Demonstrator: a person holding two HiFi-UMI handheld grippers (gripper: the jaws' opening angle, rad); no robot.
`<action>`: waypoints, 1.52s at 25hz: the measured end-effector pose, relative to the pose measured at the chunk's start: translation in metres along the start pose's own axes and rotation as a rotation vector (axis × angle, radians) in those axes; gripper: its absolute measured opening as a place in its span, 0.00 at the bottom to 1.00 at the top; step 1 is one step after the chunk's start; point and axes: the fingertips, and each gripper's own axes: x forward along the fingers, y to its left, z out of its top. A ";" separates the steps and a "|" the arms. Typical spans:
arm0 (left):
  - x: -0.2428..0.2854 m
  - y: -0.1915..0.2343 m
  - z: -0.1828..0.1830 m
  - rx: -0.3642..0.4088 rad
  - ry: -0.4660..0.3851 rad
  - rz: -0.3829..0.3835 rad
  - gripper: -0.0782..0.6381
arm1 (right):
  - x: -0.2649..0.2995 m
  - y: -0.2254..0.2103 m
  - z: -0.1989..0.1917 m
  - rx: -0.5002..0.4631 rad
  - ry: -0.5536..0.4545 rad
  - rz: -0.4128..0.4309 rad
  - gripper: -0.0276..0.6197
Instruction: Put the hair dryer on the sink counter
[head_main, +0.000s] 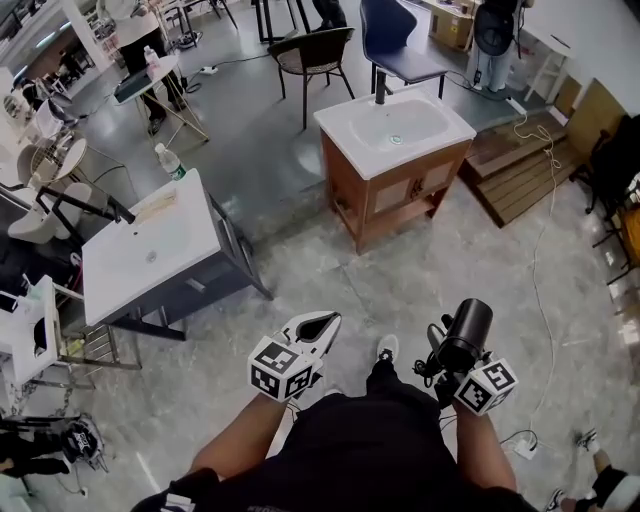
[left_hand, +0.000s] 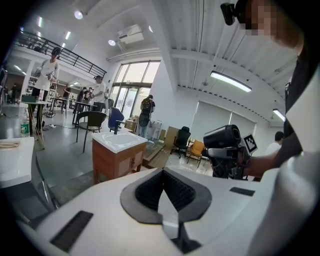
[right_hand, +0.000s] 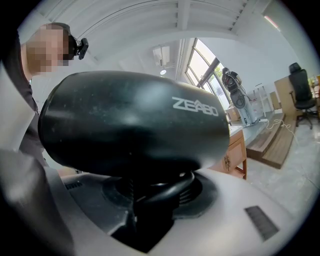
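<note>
On my feed the person wears a black short-sleeved top (head_main: 370, 440) and a white shoe (head_main: 387, 348). The left hand-held gripper (head_main: 318, 325) has a smooth white shell with dark ribbed pads (left_hand: 150, 192). The right hand-held gripper (head_main: 448, 375) has the same white shell. Each carries black-and-white square markers: left cube (head_main: 281, 369), right cube (head_main: 487, 387). A small black camera (left_hand: 229, 12) sits on the head.

Head view looks steeply down from above; each gripper view looks along its jaws, near level; all share the wooden sink cabinet (head_main: 395, 195).
</note>
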 end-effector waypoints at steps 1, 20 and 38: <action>0.008 0.004 0.005 0.002 0.002 0.008 0.11 | 0.006 -0.011 0.004 0.001 -0.002 0.003 0.29; 0.194 0.030 0.110 0.049 -0.029 0.091 0.11 | 0.081 -0.195 0.086 -0.012 0.016 0.096 0.29; 0.285 0.066 0.128 0.058 0.056 0.025 0.11 | 0.114 -0.262 0.091 -0.014 0.045 0.022 0.29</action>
